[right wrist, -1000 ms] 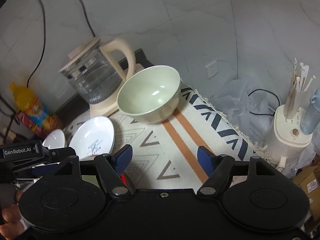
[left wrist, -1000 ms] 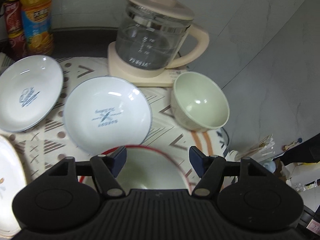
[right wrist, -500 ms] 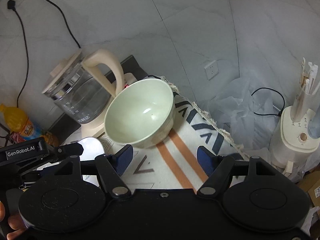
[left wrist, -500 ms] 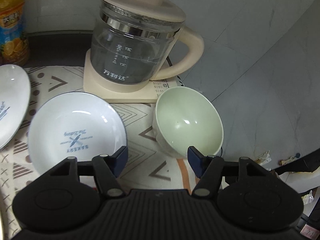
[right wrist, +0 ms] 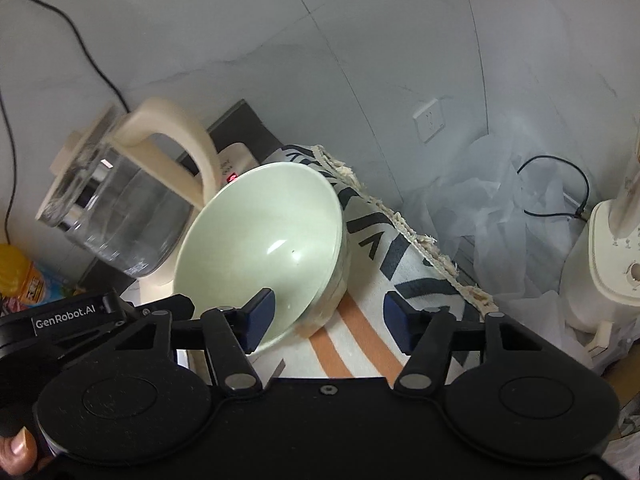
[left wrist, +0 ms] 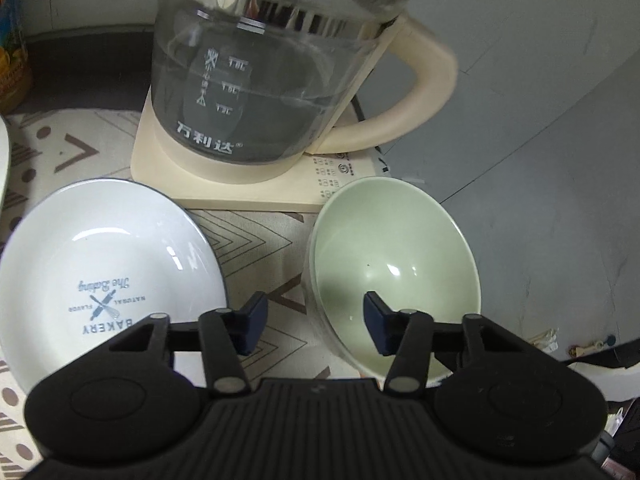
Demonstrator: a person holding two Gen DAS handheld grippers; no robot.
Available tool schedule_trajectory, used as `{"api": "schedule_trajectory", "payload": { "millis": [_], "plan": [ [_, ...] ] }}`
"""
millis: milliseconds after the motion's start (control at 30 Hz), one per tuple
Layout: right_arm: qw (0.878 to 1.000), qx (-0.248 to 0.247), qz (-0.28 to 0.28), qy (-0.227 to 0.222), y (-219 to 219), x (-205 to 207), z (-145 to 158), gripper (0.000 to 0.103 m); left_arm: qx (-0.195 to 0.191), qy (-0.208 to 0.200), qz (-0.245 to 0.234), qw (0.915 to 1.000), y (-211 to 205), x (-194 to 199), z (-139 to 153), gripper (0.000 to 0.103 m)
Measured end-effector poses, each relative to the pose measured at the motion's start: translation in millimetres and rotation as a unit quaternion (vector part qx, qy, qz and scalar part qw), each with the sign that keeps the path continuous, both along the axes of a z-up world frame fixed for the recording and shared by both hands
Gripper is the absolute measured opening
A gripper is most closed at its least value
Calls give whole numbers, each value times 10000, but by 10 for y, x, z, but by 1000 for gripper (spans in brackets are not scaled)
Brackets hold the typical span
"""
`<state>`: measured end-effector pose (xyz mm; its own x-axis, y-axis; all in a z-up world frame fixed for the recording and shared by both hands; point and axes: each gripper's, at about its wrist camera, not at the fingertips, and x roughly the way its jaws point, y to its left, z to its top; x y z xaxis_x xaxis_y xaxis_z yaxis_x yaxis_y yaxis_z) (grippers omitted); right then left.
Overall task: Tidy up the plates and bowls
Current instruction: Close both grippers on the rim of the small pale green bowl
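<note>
1. The left gripper (left wrist: 314,326) points steeply down over the patterned mat (left wrist: 256,232). Its jaws have just been closing and stand half apart, straddling the near-left rim of the pale green bowl (left wrist: 394,256): one blue pad inside, one outside, neither seen pressing.
2. The right gripper (right wrist: 328,318) straddles the same green bowl (right wrist: 260,240) at its opposite rim. Its jaws have likewise just been closing and are still apart, the left pad over the bowl's hollow, the right over the orange stripe of the mat (right wrist: 360,336).
3. Just left of the left gripper lies a white plate (left wrist: 100,264) printed "BAKERY", close beside the bowl but not touching.
4. Beyond both stands a glass kettle (left wrist: 264,80) on its cream base (left wrist: 224,184), handle toward the bowl.
5. Far left of it is an orange drink bottle (left wrist: 12,44).
6. Right of the right gripper lie crumpled plastic (right wrist: 500,216) and a cream appliance (right wrist: 608,276); a wall socket (right wrist: 430,120) sits beyond on the grey marbled wall.
</note>
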<state>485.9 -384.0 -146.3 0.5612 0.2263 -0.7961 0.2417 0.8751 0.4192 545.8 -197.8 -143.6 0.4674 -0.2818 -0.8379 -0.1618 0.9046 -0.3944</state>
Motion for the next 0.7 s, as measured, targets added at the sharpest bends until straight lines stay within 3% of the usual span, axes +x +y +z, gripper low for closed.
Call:
{"api": "schedule_trajectory", "payload": {
  "millis": [133,200,300,567,700],
  "plan": [
    [9998,136,-51,121,27,65,-100,46,-52,140,-16,9999,-39,60,-96,29],
    [9996,217,-25,163,44,81,-149,32,-84,191,-53,9998,-70,67,-152,17],
    [9992,371,-32,157,66,95,-206,28,-63,232,-51,9997,-101,76,-205,16],
    [9998,155,-14,77,147,78,-176,25,-154,254,-48,9995,-50,-39,-152,15],
    [9997,193,-50,-120,159,-45,-43,25,-186,-41,-49,9998,10,-152,59,15]
  ]
}}
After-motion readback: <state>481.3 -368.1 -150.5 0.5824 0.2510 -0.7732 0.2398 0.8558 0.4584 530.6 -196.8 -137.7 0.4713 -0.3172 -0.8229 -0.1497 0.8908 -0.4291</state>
